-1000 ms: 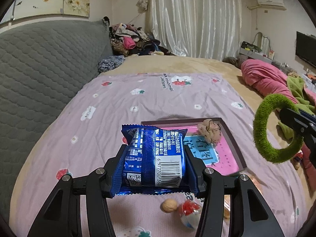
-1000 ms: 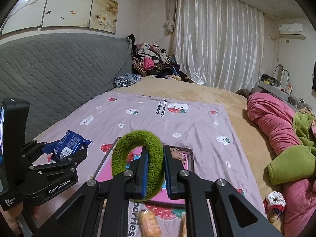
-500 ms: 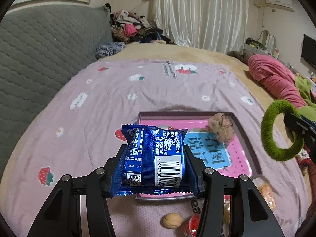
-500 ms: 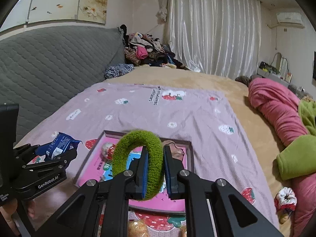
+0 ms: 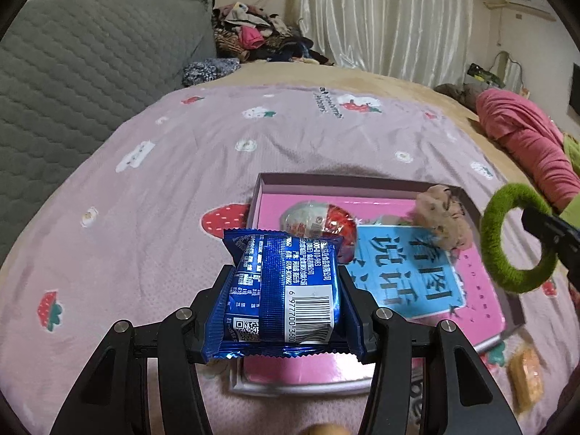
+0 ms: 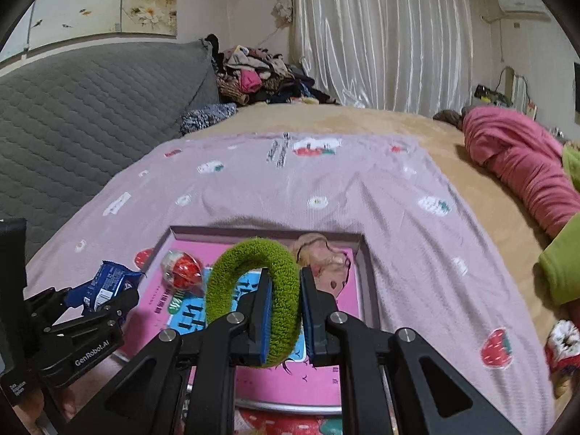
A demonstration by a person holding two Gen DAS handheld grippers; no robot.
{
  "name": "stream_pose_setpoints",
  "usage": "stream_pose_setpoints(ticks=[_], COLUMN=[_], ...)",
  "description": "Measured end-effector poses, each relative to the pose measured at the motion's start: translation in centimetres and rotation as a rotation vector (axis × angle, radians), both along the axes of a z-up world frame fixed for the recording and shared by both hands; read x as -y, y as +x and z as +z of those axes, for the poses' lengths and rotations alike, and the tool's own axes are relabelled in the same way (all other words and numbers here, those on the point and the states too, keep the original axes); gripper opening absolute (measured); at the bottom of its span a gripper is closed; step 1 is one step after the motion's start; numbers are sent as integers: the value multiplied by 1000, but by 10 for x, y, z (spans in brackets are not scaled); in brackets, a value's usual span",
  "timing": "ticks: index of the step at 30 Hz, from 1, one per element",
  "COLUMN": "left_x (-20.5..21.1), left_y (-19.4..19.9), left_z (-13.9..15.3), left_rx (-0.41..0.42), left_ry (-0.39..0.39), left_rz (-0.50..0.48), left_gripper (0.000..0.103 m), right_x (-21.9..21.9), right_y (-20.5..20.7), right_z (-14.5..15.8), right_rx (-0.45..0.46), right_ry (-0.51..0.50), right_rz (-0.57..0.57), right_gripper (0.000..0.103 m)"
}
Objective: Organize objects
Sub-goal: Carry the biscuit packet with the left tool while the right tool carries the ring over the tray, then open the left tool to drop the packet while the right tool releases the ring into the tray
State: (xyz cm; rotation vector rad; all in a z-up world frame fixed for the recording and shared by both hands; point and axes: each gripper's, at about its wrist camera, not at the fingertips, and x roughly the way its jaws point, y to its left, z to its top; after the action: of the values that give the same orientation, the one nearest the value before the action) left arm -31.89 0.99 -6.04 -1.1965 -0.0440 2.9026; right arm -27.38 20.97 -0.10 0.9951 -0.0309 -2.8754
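My left gripper (image 5: 286, 299) is shut on a blue snack packet (image 5: 284, 290) and holds it over the near left part of a pink shallow box (image 5: 482, 342). My right gripper (image 6: 282, 306) is shut on a green fuzzy hair ring (image 6: 253, 291), above the same box (image 6: 368, 272). In the box lie a red-and-white wrapped egg toy (image 5: 315, 217) and a beige scrunchie (image 5: 440, 219). The right gripper with the ring shows at the right edge of the left wrist view (image 5: 507, 243). The left gripper with the packet shows at the lower left of the right wrist view (image 6: 103, 288).
The box lies on a lilac strawberry-print sheet (image 5: 217, 152) over a bed. An orange wrapped snack (image 5: 525, 373) lies by the box's near right corner. A grey quilted headboard (image 5: 72, 83) stands left, a clothes pile (image 6: 253, 76) at the back, a pink blanket (image 6: 522, 159) right.
Both grippers have moved forward and down over the pink box, each still holding its item. The box now looks nearer and the egg toy in it has come into view.
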Motion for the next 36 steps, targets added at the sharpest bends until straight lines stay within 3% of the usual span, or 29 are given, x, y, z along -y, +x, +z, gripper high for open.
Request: stream_pose_setpoints(ticks=[7,14,36], left_x=[-11,-21,-18], left_y=[-17,-23,-31], left_z=[-32,-43,-59], left_rx=[29,69,120], left_ry=[9,-10,-8], left_rz=[-47,-79,-73], left_gripper=[55,55,56], right_x=[-7,-10,-5], right_y=[-19,-33,-48], right_z=[-41,-65,-89], right_rx=[74,153,232], right_ry=[32,70,152], right_rz=[-23,-49,-62], right_gripper=[15,15,15])
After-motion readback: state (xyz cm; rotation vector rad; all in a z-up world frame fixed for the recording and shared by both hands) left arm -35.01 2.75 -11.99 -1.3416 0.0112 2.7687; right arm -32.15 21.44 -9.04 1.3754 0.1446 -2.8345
